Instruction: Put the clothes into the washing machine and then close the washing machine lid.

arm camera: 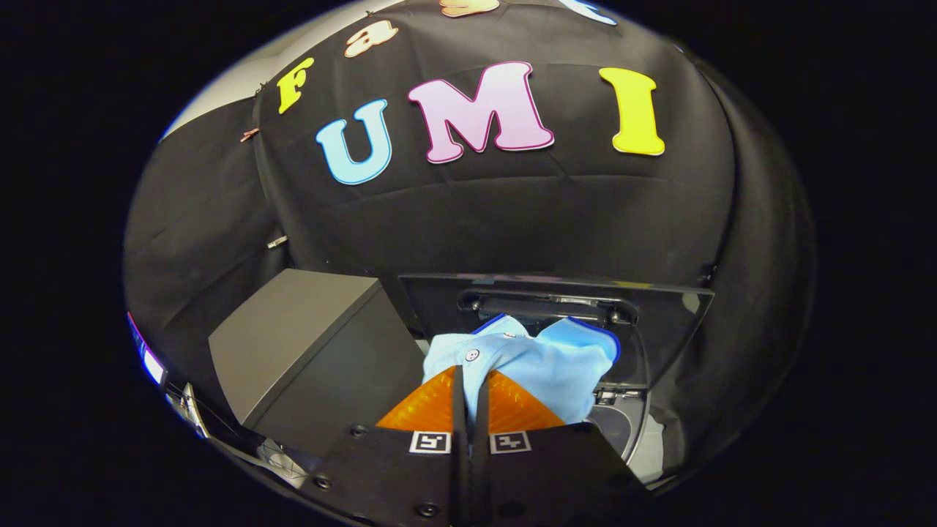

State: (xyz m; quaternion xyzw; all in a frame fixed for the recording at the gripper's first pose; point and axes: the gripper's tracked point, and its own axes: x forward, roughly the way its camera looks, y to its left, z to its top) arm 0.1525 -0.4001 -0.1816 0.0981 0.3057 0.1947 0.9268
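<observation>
1. In the gripper view, our gripper (471, 395) has its two fingers pressed nearly together, pinching a fold of the light blue garment (538, 359); the cloth runs down the thin slit between them.
2. The garment bunches just ahead of the fingertips, with dark blue trim along its far edge and a white button (472, 355) near the left finger.
3. Beyond it stands the washing machine lid (659, 322), raised upright, its dark panel and hinge bar (545, 304) right behind the cloth.
4. To the left, a grey box (307, 344) sits just beside the lid's edge, narrowing the room on that side.
5. To the right, under the garment's hanging edge, we see part of the washing machine (622, 428) rim and opening; what lies inside we cannot tell.
</observation>
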